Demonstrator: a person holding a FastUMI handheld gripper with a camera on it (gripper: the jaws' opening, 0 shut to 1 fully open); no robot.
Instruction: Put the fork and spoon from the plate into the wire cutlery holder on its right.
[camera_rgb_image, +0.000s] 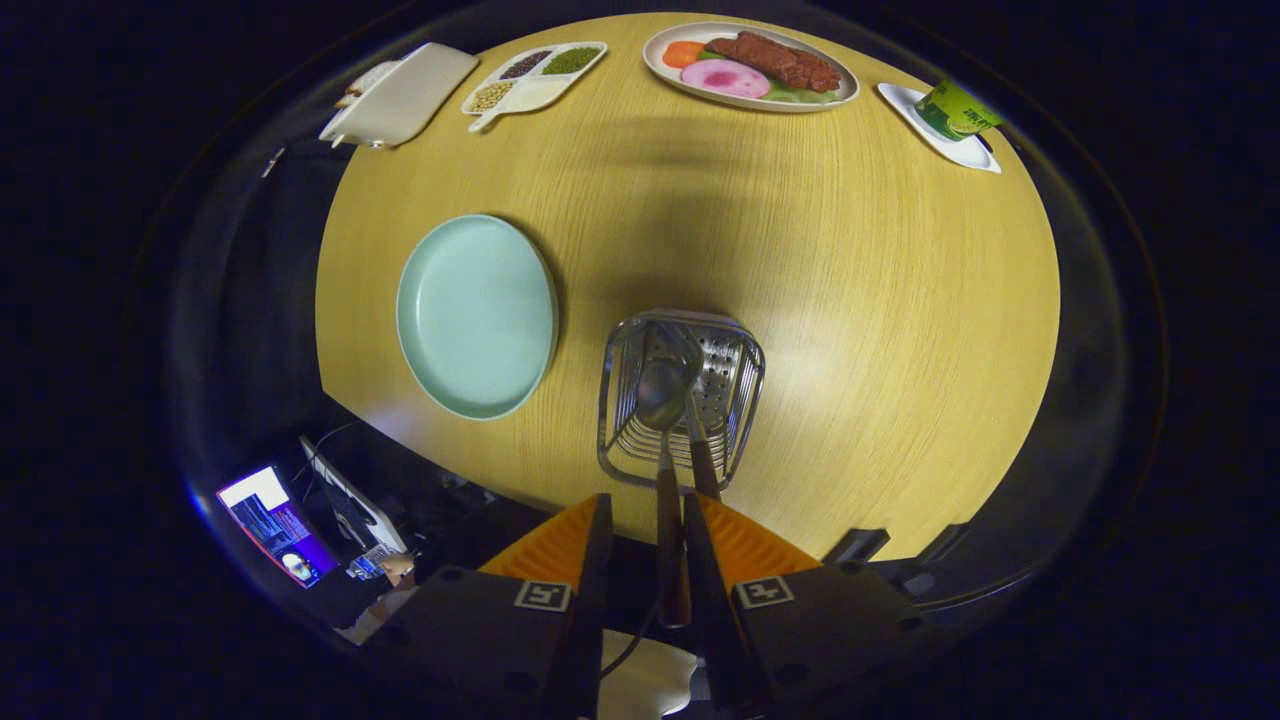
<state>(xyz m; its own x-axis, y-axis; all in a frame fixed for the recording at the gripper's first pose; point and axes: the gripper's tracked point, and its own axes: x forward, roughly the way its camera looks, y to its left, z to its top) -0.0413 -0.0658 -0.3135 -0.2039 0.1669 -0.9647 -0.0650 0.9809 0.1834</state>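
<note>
A round wooden table is seen from above, looking forward along a hand-held gripper whose two fingers reach out over the table's near edge. The fingers are closed on the brown handle of a spoon, one pressing on each side, and the spoon's metal bowl hangs down inside a wire cutlery holder that stands on the table just ahead of the fingertips. A second brown handle, most likely the fork, already leans in the holder just right of the spoon; its head is hidden among the wires, so which utensil it is cannot be said for sure. To the left of the holder, near but not touching it, lies a pale green plate with nothing on it. Judging by this, the task looks nearly finished: both pieces have left the plate, one sits in the holder, and the spoon is partly lowered in but not yet let go. What seems left is to open the fingers so the spoon drops into place, then lift the gripper clear. Along the far side of the table, well apart from the work, sit a divided dish of beans, a platter of model food, a white rectangular tray and a green cup on a small white dish.
</note>
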